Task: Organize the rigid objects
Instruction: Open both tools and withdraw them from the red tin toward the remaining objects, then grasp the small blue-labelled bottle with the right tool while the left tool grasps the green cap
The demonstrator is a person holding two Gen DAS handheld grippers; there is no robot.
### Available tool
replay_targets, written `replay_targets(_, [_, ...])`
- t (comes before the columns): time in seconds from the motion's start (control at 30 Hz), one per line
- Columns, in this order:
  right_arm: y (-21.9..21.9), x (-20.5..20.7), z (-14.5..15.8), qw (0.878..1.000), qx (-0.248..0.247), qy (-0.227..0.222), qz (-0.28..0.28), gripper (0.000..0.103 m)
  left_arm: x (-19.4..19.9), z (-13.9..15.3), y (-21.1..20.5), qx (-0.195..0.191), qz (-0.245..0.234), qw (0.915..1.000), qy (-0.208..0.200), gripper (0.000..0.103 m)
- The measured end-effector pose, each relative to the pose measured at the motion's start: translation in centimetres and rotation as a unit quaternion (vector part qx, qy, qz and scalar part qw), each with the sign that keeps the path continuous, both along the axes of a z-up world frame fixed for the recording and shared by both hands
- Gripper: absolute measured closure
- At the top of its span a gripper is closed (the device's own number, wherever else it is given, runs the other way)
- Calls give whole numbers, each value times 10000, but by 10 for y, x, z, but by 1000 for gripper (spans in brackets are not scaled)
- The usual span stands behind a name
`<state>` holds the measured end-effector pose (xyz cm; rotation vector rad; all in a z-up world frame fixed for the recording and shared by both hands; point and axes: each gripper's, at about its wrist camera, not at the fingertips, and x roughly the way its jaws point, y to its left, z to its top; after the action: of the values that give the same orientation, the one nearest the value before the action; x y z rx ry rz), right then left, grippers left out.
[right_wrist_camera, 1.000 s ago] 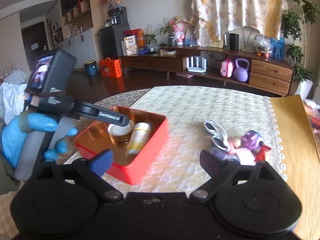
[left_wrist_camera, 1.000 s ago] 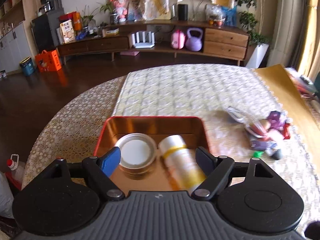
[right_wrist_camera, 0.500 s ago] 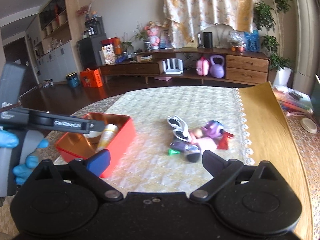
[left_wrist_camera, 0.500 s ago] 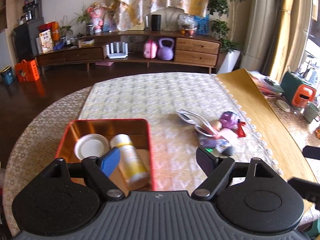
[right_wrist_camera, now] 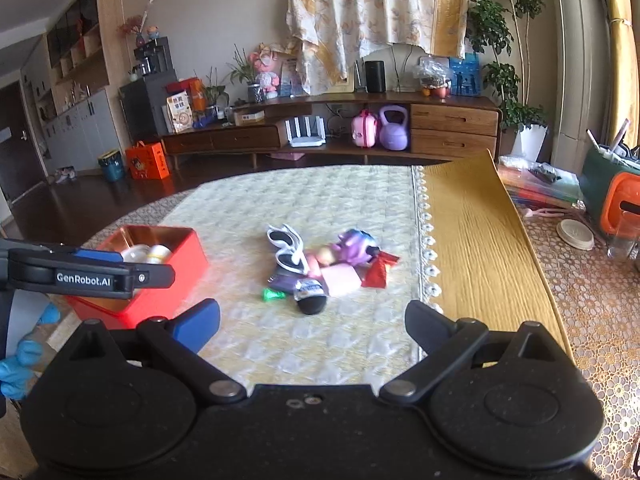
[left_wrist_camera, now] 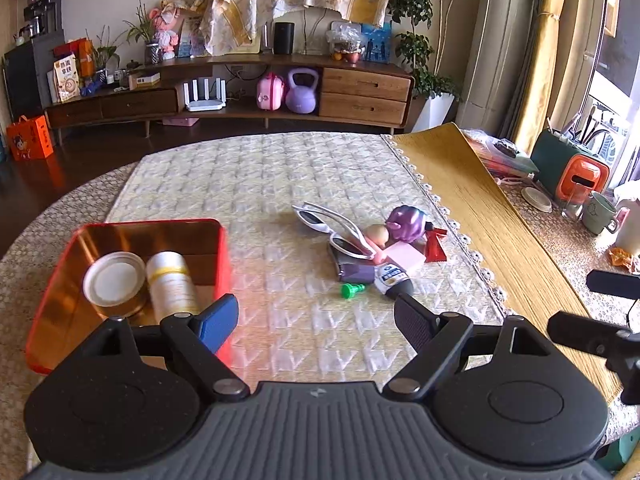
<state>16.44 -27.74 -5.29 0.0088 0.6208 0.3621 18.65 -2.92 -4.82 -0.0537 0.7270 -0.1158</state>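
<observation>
Small rigid objects [left_wrist_camera: 372, 248] lay heaped mid-surface on the quilted cloth [left_wrist_camera: 280, 184]: white sunglasses [left_wrist_camera: 332, 228], purple toy [left_wrist_camera: 404, 222], pink block [left_wrist_camera: 404, 256], green piece [left_wrist_camera: 352, 290], well apart from the red tin box [left_wrist_camera: 52, 280] holding a white-lidded jar [left_wrist_camera: 114, 280] and a yellow-banded bottle [left_wrist_camera: 170, 284]. Left hand-held gripper [left_wrist_camera: 316, 320] hovered spread wide, empty, beside the box; right hand-held gripper [right_wrist_camera: 312, 324] likewise wide, empty, facing the heap.
</observation>
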Motion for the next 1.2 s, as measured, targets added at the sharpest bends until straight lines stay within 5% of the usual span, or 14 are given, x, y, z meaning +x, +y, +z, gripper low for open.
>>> replay_targets(0.3, [6, 27, -36, 9992, -340, 47, 184, 8, 28, -33, -24, 31, 81, 9998, 164, 18])
replay_targets(1.07, [37, 93, -92, 9938, -642, 292, 860, 44, 87, -89, -38, 209, 103, 9991, 351, 18])
replay_targets(1.2, [42, 98, -96, 9934, -643, 310, 892, 51, 91, -93, -38, 172, 20, 9991, 375, 30])
